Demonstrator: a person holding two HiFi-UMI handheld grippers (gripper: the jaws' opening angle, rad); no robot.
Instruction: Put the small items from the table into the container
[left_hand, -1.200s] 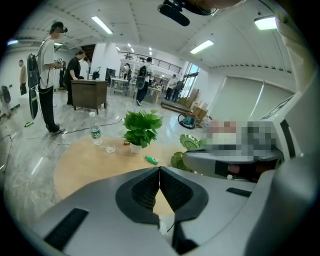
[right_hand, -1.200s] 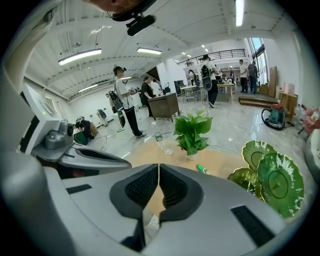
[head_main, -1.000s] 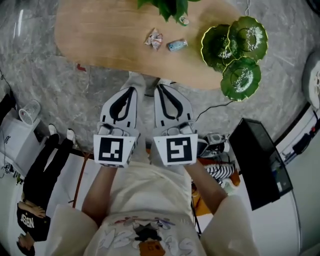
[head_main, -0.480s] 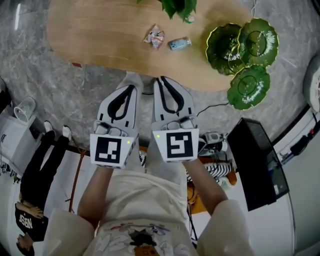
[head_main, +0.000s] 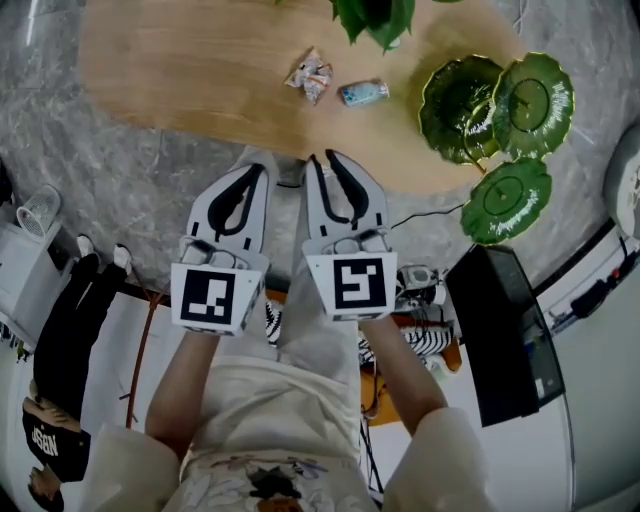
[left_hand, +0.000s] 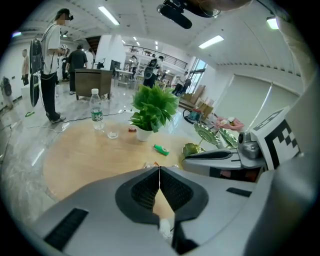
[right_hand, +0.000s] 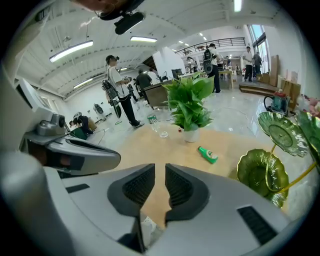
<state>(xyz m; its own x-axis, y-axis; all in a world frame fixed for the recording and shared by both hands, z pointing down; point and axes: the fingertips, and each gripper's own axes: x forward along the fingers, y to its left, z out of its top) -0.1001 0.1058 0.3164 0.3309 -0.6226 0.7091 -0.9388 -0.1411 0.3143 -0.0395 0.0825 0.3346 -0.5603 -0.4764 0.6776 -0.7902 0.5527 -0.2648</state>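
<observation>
The left tool (left_hand: 159, 170) is pressing its jaws together on nothing and the right tool (right_hand: 160, 169) is opening a narrow empty gap, while the wrapper (head_main: 309, 76) and blue packet (head_main: 363, 92) are lying on the surface (head_main: 180, 70) near the green dishes (head_main: 455, 95), so too narrow a spread is probably risking shoving them aside.

You are in a large open hall set up as a working or demo space, not a home: polished marble floor (head_main: 130, 170), long strip lights (right_hand: 70, 51) on a white ceiling, a railed upper gallery (left_hand: 160, 51) at the back, and other people (left_hand: 52, 60) standing around a desk (left_hand: 92, 82). Your oval wooden table (head_main: 200, 70) carries a potted plant (left_hand: 152, 110), and a cable (head_main: 430, 212) trails across the floor.
</observation>
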